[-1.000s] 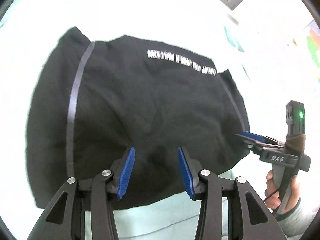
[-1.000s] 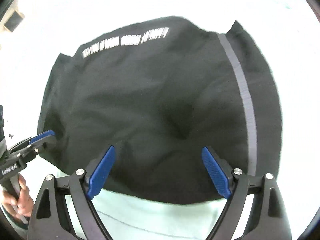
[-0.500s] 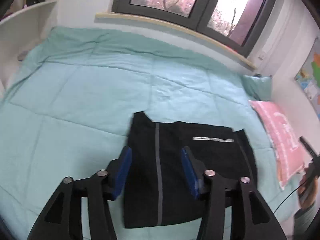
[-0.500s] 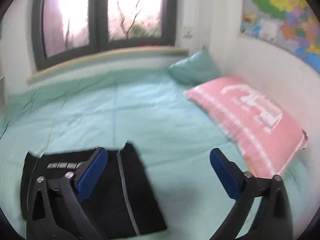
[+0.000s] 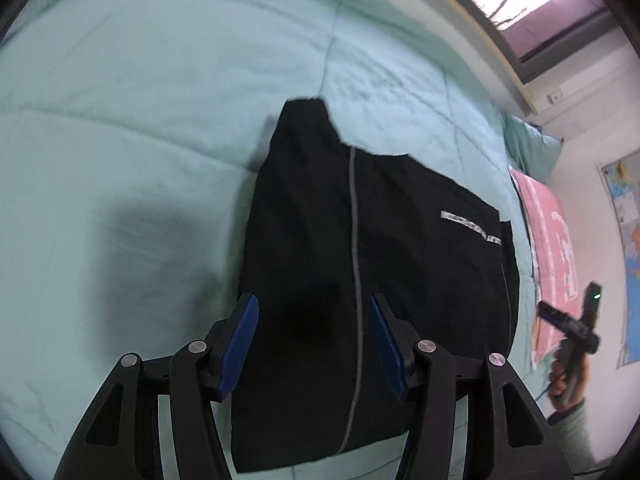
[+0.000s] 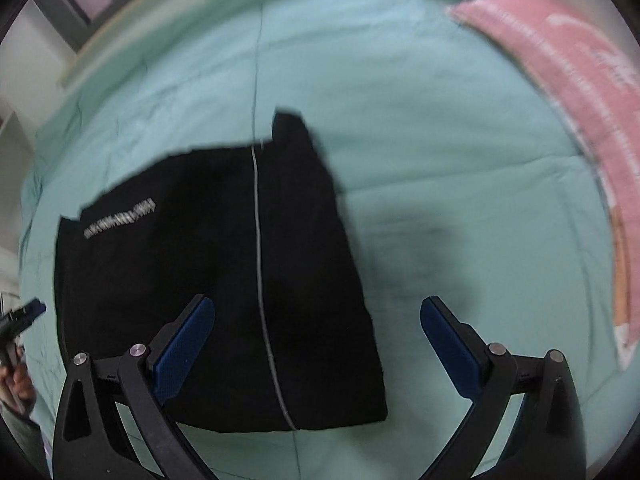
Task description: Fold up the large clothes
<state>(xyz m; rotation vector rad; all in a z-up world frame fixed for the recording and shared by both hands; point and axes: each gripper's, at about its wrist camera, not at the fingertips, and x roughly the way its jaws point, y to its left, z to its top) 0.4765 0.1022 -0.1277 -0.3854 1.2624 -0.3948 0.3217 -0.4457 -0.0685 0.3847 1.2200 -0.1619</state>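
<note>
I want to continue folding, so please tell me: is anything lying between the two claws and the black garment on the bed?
Nothing visible does. The black garment lies folded on the green bedcover, bare on top. The left claw and right claw are both open above it.

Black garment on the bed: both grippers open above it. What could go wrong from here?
1. The black garment is already a thick folded stack; a pinch by the left gripper may catch only the top layers and undo it.
2. The right gripper straddles the garment's edge, so closing could grab the green bedspread too.
3. One corner flap pokes out.
</note>
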